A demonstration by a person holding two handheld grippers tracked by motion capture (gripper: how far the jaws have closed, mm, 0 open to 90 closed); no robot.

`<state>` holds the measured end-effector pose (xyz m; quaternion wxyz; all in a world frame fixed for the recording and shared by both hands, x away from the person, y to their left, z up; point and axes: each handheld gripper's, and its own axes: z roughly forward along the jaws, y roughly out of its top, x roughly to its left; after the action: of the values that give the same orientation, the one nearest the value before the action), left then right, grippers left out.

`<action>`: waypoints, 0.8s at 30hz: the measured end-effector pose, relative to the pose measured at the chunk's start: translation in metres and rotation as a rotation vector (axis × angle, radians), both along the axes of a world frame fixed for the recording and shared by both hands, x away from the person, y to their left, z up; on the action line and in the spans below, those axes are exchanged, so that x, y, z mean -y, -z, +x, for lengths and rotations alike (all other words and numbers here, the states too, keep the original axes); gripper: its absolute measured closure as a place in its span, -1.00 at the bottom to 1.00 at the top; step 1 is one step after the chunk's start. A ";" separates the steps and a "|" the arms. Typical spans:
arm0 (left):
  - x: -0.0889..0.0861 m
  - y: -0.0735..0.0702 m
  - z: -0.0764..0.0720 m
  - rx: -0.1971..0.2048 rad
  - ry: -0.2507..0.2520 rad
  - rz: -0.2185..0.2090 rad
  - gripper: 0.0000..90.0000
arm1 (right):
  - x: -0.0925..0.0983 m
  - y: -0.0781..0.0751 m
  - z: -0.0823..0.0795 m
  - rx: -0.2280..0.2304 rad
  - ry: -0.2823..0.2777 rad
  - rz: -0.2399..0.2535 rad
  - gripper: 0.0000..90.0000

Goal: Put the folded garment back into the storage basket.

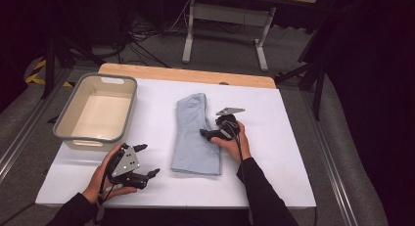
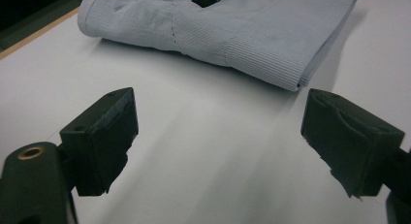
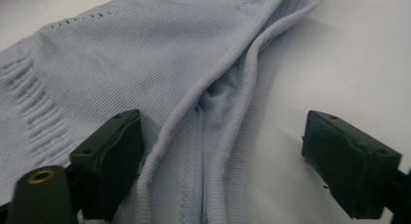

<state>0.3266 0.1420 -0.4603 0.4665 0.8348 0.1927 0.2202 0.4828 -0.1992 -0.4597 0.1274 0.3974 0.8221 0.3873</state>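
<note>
A folded light blue ribbed garment lies in the middle of the white table. My right gripper sits at the garment's right edge, low over it and open. In the right gripper view one jaw is over the cloth and the other over bare table, with the ribbed hems between them and the right gripper pressing on nothing. My left gripper is held open at the front left and points toward the garment. White table alone lies between the left gripper's jaws.
An empty grey tub with handles stands at the table's back left. A wooden strip runs along the far edge. Beyond it are a desk frame and cables on the floor.
</note>
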 end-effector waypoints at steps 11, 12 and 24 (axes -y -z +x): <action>0.004 0.001 0.001 -0.015 0.008 0.001 -0.68 | -0.001 -0.002 -0.002 -0.071 -0.090 0.068 0.24; 0.005 0.001 0.001 -0.015 0.008 0.001 -0.69 | 0.000 -0.002 -0.002 -0.077 -0.096 0.076 0.31; 0.008 -0.003 0.009 -0.086 -0.034 -0.065 -0.70 | -0.001 -0.004 -0.010 -0.030 -0.101 0.076 0.60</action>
<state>0.3358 0.1336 -0.4571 0.4809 0.8243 0.2339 0.1857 0.4729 -0.1977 -0.4554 0.0801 0.3658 0.8275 0.4183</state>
